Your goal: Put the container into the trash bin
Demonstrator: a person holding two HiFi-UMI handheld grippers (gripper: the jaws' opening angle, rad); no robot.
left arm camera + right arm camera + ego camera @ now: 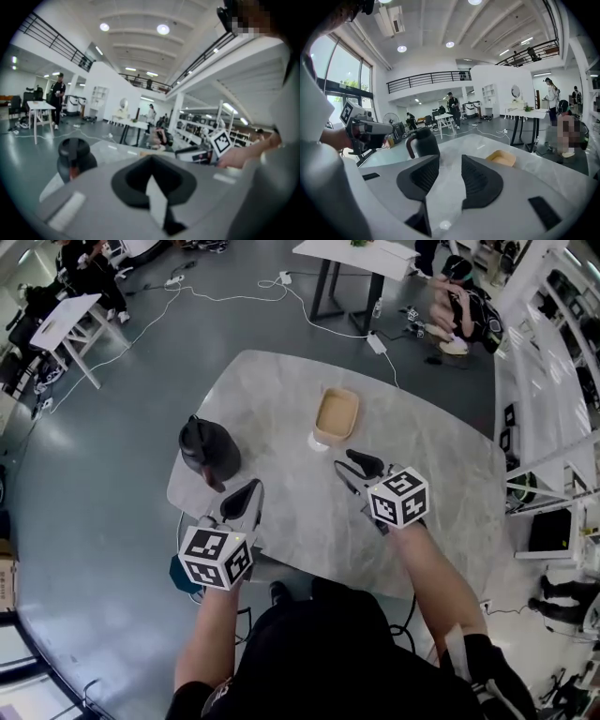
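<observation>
A tan, shallow container (337,414) lies on the grey marble table (441,484), toward its far side. The black trash bin (208,448) with a lid stands at the table's left edge. My left gripper (246,493) hovers just in front of the bin with its jaws together and nothing in them. My right gripper (352,463) points at the container from a short way in front of it, jaws apart and empty. In the right gripper view the open gripper (450,161) frames bare tabletop, with the container (502,158) ahead on the right and the bin (423,142) ahead on the left.
White tables (66,320) stand on the floor at the far left and far back, with cables (234,292) trailing between them. Metal shelving (553,381) lines the right side. People sit and stand beyond the table.
</observation>
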